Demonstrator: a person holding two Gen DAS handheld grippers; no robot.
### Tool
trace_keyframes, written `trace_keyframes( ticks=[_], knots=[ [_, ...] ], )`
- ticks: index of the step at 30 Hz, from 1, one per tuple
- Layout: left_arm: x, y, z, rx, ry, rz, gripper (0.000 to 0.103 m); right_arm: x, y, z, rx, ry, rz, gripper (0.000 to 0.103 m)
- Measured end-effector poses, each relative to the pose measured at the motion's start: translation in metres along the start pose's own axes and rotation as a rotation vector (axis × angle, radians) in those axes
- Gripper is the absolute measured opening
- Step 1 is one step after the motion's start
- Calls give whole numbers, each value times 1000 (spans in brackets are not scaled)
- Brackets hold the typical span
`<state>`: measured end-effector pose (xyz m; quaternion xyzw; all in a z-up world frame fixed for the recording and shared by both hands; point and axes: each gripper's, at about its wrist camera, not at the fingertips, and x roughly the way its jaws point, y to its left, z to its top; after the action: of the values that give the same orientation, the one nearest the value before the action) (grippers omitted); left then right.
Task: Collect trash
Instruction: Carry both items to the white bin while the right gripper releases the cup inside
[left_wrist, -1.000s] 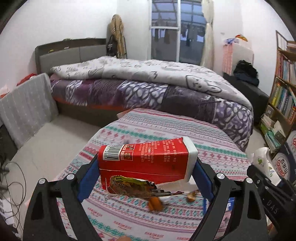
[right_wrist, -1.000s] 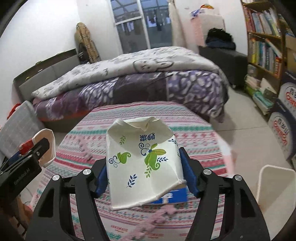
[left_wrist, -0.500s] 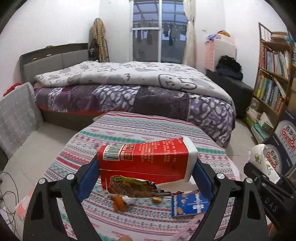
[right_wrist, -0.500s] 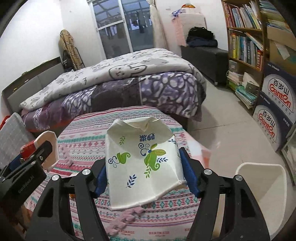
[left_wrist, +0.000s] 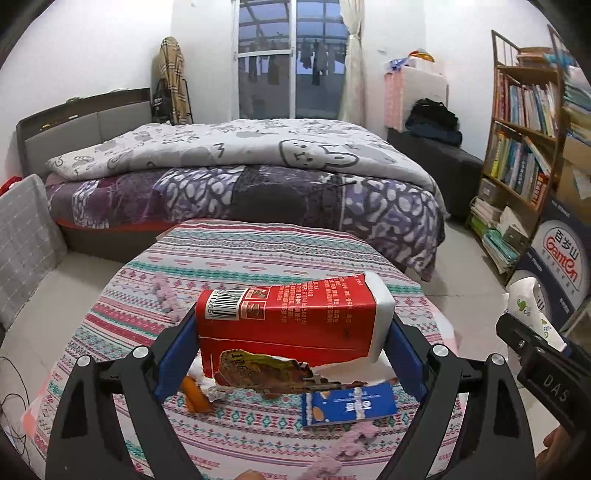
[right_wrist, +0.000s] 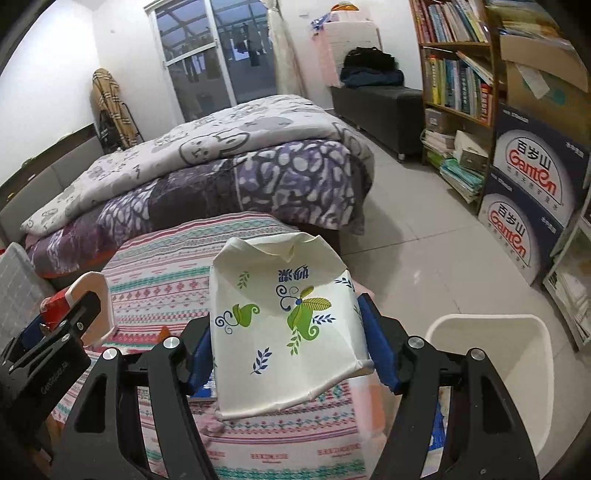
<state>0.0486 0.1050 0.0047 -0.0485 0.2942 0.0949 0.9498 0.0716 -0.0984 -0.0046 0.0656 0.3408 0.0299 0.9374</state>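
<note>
holding a red carton (left_wrist: 291, 321) sideways, the left hand-held gripper (left_wrist: 291, 354) has its two blue pads pressed on the carton's ends, so it is closed on it. the carton is torn along its bottom edge, and it is up in the air over the desk (left_wrist: 258, 258) with the striped cloth. on the cloth under it lie a blue snack wrapper (left_wrist: 347, 404), a small orange bit (left_wrist: 194, 393) and some pink fluffy yarn (left_wrist: 162, 291).

the right hand-held gripper (right_wrist: 290, 350) is closed on a white carton (right_wrist: 284, 325) with green leaves printed on it. its pads squeeze the carton's two sides, and the carton's top is crumpled. this carton is over the near right edge of the desk (right_wrist: 166, 266). a white trash bin (right_wrist: 491, 365) stands on the floor just to the right of it, near the desk.

in the right wrist view the left hand-held gripper (right_wrist: 62, 321) shows at the left edge with the red carton (right_wrist: 55, 304) in it. behind the desk is a bed (left_wrist: 240, 173) with a purple and grey blanket. a bookshelf (right_wrist: 458, 74) stands by the right wall.
</note>
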Motion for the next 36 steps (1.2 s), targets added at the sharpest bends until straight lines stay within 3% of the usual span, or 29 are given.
trace_keyframes(
  ticks=[14, 28, 33, 36],
  knots=[
    [2, -37, -8, 61, 16, -55, 87, -12, -63, 1, 120, -7, -89, 67],
    [-6, -97, -26, 170, 32, -158, 87, -33, -131, 0, 243, -26, -175, 69],
    [-10, -123, -35, 211, 42, -203, 87, -42, -154, -4, 285, -33, -221, 75],
    [-14, -141, -41, 231, 52, -241, 87, -50, -170, -7, 317, -50, -269, 88]
  ],
)
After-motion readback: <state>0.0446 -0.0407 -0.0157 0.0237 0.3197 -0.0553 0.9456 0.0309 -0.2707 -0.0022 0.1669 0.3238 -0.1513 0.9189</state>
